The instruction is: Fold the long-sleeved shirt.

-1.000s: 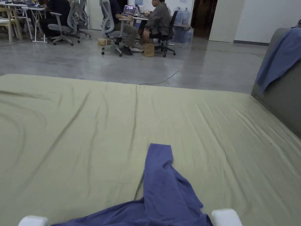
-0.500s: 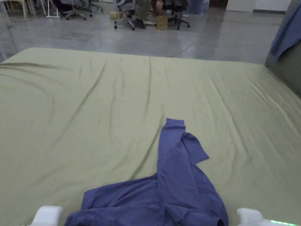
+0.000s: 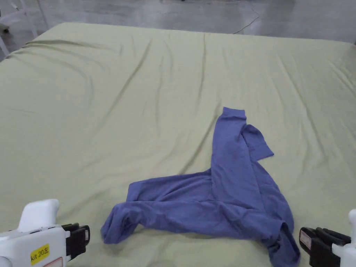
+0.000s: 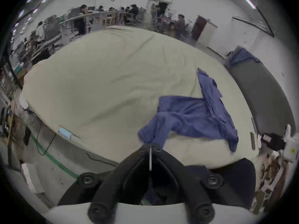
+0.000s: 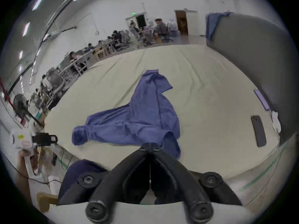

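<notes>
A blue long-sleeved shirt (image 3: 226, 194) lies crumpled on the olive-green bed sheet (image 3: 139, 104). One sleeve reaches away from me and the body bunches toward the near edge. At the lower left my left gripper (image 3: 83, 238) is shut with nothing in it, a short gap from the shirt's near left end. My right gripper (image 3: 305, 243) sits at the lower right, beside the shirt's near right corner, also shut and holding nothing. In the left gripper view the jaws (image 4: 150, 145) meet just short of the shirt (image 4: 199, 114). In the right gripper view the jaws (image 5: 150, 144) meet in front of the shirt (image 5: 142, 114).
A dark phone (image 5: 258, 130) lies on the bed to the right of the shirt. A grey headboard (image 5: 258, 57) borders the right side, with another blue cloth (image 5: 213, 23) draped over it. People sit at desks (image 5: 116, 38) across the concrete floor beyond the bed.
The head camera has tilted down, so the whole shirt and both grippers now show. The shirt itself lies as before.
</notes>
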